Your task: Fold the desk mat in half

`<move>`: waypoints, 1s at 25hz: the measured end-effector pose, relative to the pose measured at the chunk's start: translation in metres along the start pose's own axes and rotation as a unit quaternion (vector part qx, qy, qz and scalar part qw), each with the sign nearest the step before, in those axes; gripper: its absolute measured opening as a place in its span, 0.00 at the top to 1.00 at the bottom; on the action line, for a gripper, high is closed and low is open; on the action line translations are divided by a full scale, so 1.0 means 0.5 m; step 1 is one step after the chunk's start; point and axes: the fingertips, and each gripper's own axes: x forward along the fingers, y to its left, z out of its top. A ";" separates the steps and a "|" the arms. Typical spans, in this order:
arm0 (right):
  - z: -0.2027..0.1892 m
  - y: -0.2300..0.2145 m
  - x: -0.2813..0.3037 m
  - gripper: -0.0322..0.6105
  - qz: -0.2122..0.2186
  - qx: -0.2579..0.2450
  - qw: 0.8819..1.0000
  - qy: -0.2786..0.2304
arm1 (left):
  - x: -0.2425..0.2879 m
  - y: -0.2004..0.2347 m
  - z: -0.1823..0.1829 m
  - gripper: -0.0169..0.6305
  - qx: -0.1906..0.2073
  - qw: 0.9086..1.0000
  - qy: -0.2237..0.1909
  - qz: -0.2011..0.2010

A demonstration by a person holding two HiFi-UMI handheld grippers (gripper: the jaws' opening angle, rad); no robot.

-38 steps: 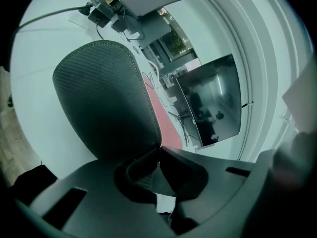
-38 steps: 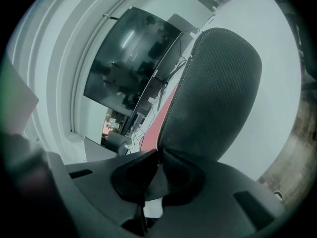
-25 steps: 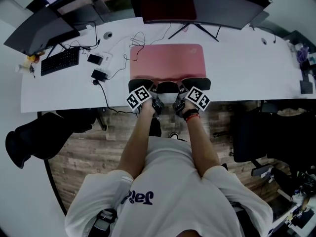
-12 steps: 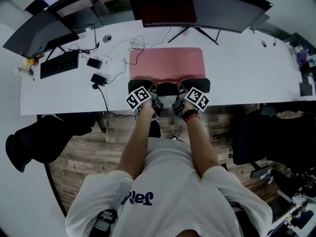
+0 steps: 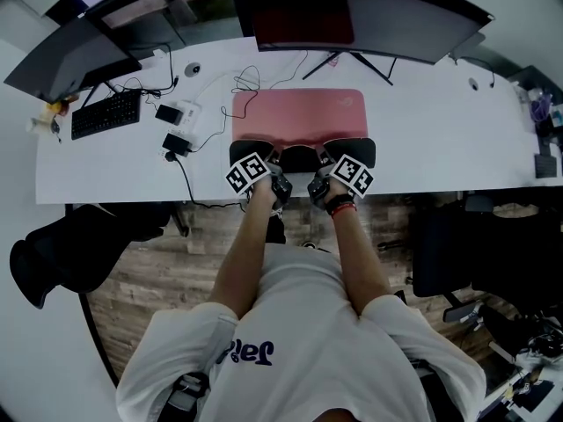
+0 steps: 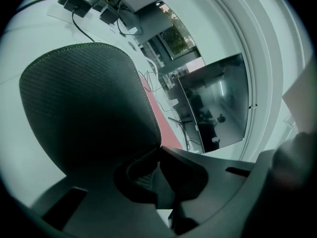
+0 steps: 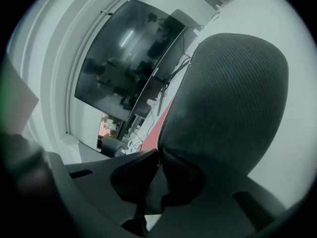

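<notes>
My left gripper [image 6: 158, 151] is pinched nearly closed on the near left corner of the pink rectangular desk mat [image 5: 299, 112], and its jaws meet on the thin edge with only the mat's thickness between them. My right gripper [image 7: 159, 152] has the same narrow bite on the near right corner. Both tools sit side by side at the front edge of the long white desk [image 5: 440, 130], marker cubes turned up toward me. The strip of mat that I hold is lifted off the desk and curled back. This shows its dark, mesh-textured underside with a pale stitched rim, which fills much of each gripper view. From above, that dark band runs across between the two grippers, just in front of the pink top face. The rest of the mat lies flat on the desk, pink side up, centred before the stand of the wide curved black monitor [image 5: 369, 11]. Off to the left, well apart from the mat, are a black keyboard [image 5: 107, 111], a tangle of black cables [image 5: 189, 134] and a second dark screen [image 5: 66, 55]. Wooden plank flooring [image 5: 149, 280] shows below the desk edge.
</notes>
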 end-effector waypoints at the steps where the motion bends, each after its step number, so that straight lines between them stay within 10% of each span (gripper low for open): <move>1: 0.002 0.001 0.003 0.88 -0.001 -0.001 1.000 0.000 | 0.002 -0.001 0.003 0.92 0.000 1.000 0.001 0.000; 25: 0.069 0.031 0.082 0.88 -0.020 0.005 1.000 -0.009 | 0.075 -0.031 0.079 0.92 -0.013 1.000 0.026 -0.006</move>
